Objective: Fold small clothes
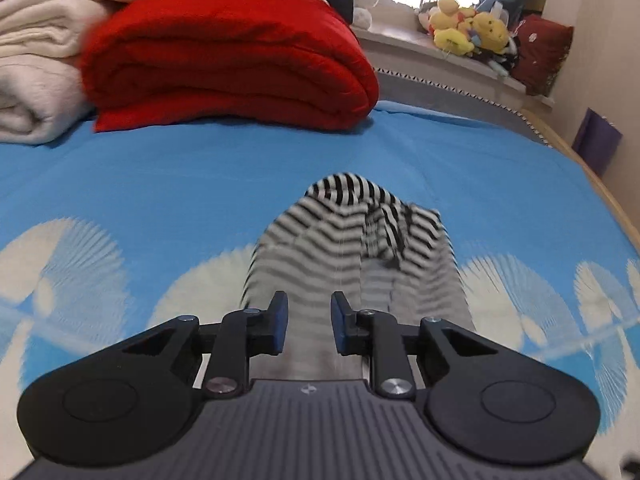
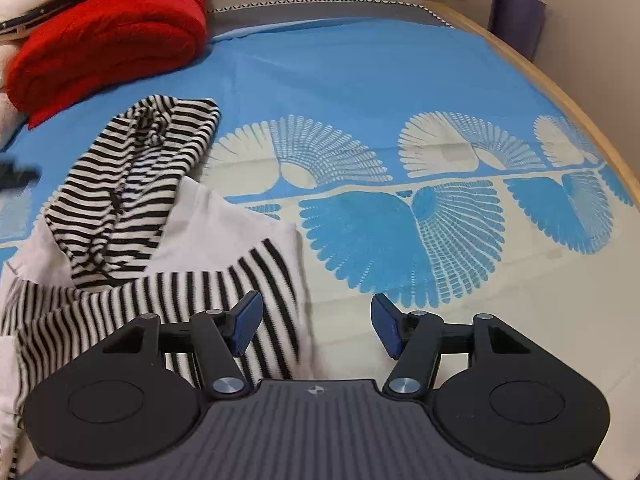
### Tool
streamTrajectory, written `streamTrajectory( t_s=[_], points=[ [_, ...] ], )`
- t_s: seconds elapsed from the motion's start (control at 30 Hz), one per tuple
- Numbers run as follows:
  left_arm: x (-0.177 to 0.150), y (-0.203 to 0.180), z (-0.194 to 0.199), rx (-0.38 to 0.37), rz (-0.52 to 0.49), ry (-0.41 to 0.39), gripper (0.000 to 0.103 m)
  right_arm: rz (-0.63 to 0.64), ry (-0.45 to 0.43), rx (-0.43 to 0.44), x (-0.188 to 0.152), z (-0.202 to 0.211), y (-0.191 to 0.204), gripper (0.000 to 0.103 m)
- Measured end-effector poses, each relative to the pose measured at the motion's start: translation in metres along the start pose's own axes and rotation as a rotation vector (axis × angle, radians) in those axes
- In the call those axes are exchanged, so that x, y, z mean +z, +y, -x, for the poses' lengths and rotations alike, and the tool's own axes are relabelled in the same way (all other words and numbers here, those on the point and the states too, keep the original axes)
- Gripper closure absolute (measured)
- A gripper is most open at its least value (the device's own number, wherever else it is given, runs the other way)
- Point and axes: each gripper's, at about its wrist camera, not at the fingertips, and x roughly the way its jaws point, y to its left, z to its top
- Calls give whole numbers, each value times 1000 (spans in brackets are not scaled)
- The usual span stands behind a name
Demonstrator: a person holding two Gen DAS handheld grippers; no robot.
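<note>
Two tools, left tool [image 1: 308, 324] and right tool [image 2: 316, 326] gaping empty, blue bedsheet [image 2: 360, 68], red blanket [image 1: 228, 60]

Left gripper [image 1: 308, 322] tilts downward, fingers narrowly parted; right gripper [image 2: 316, 322] angles down, fingers wide.

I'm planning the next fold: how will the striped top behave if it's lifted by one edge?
The striped top is probably floppy: it lies crumpled in soft folds on the blue sheet. It looks thin, so likely light. It should sag and bunch rather than hold shape.
</note>
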Motion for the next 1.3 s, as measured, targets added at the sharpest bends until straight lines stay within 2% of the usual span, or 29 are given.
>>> streamTrajectory(
  t_s=[0.1,0.17,0.23,0.3,0.47,0.53,0.57,0.6,0.67,0.77,0.87,0.93,1.07,1.13,1.2,1.27,1.3],
  points=[
    [35,-2,-57,30,25,-4,76,4,13,-12,-1,-6,-7,41],
    [56,2,-92,33,87,9,72,6,20,-24,-1,-11,-12,41],
    [73,5,-123,24,139,26,61,16,26,-41,-1,-15,-14,41],
    [86,4,-148,44,171,47,45,18,32,-48,-2,-17,-16,41],
    [103,-1,-196,28,225,99,43,34,31,-45,-1,-19,-14,41],
    [104,-6,-210,30,221,124,46,41,32,-42,-1,-20,-14,41],
    [102,-7,-215,29,216,134,62,40,32,-44,-1,-20,-14,41],
    [101,-8,-219,24,201,144,95,38,32,-47,0,-21,-15,41],
    [98,-11,-215,25,147,140,96,25,34,-50,1,-22,-18,41],
    [96,-17,-181,-7,61,65,97,12,20,-51,5,-17,-19,41],
    [80,-26,-116,-84,-67,-32,97,-5,-3,-29,11,-8,-18,41],
    [58,-30,-63,-165,-142,-96,97,-19,-18,-19,15,-3,-18,41],
    [-17,-38,46,-319,-317,-163,97,-47,-52,0,20,11,-17,41],
    [-66,-34,100,-394,-385,-143,97,-65,-68,6,21,17,-17,41],
    [-113,-32,142,-454,-497,-96,96,-96,-78,20,21,22,-18,41],
    [-147,-25,171,-503,-587,10,92,-125,-88,34,20,28,-18,42],
    [-156,-19,181,-520,-589,52,92,-132,-96,38,20,31,-18,43]
  ],
)
